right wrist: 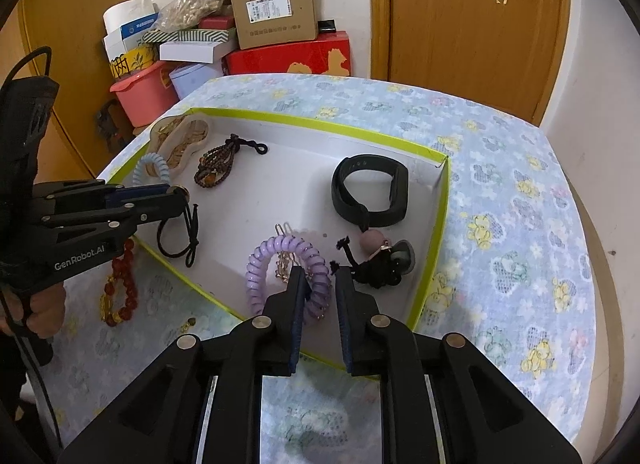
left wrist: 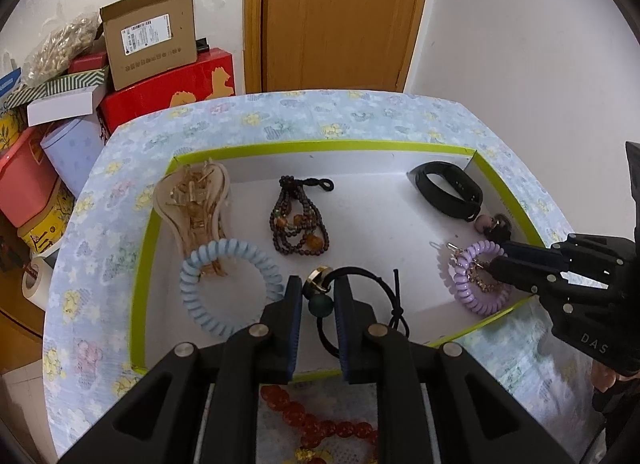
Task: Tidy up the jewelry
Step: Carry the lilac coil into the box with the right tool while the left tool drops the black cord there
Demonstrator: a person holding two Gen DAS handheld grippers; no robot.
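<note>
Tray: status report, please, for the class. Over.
Left gripper slightly open, astride black hair tie. Right gripper slightly open over purple coil. Both pieces lie in tray. Red bead bracelet outside; nothing blocking.

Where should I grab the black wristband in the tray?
Take the black wristband by its near strap, from above with one finger inside the loop. It lies on edge as an open oval, so the thin wall fits between the fingers; the tray wall crowds its right.

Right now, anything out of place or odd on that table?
Yes. The red bead bracelet lies on the tablecloth outside the tray, while the other pieces are in it. In the tray, a gold chain sits tangled in the purple coil tie.
</note>
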